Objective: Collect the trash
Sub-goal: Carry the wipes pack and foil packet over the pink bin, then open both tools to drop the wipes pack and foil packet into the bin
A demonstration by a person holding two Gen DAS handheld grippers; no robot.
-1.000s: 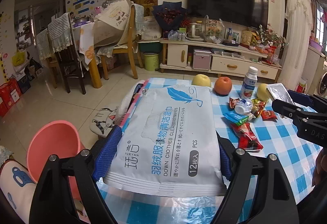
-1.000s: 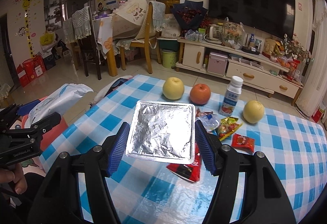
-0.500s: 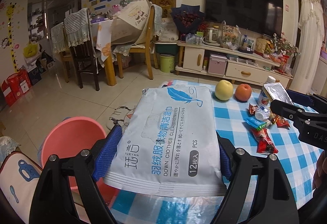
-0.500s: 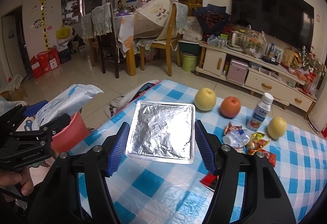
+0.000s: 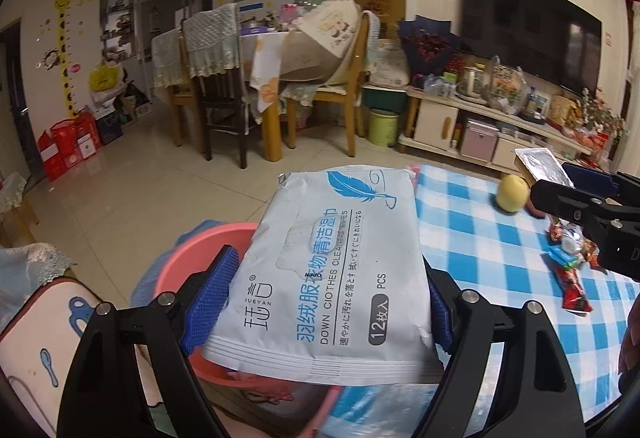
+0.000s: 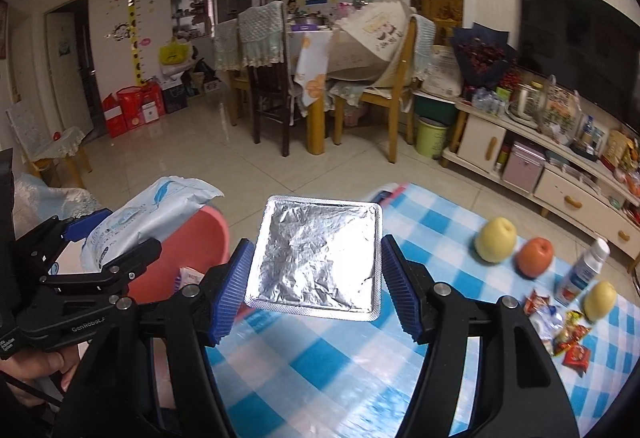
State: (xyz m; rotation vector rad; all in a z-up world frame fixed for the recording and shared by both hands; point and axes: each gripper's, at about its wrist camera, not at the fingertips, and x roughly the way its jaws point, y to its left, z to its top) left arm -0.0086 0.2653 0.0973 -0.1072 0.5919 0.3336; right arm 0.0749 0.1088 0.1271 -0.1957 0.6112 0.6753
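My left gripper (image 5: 320,298) is shut on a white wet-wipes pack (image 5: 332,262) with a blue feather print, holding it over the pink basin (image 5: 188,258) on the floor left of the table. In the right wrist view the same pack (image 6: 144,214) and left gripper (image 6: 108,242) hang above the basin (image 6: 188,250). My right gripper (image 6: 316,278) is shut on a square silver foil tray (image 6: 320,254), held above the table's left edge. The tray also shows in the left wrist view (image 5: 540,164).
The blue-checked table (image 6: 360,370) carries two yellow apples (image 6: 494,240), an orange fruit (image 6: 534,256), a white bottle (image 6: 582,272) and several snack wrappers (image 6: 568,338). Dining chairs (image 6: 268,90) and a TV cabinet (image 6: 540,166) stand behind. A cushion (image 5: 36,338) lies at lower left.
Both grippers have swung left, away from the table's middle. The wipes pack is now over the pink basin and the foil tray is near the table's left edge.
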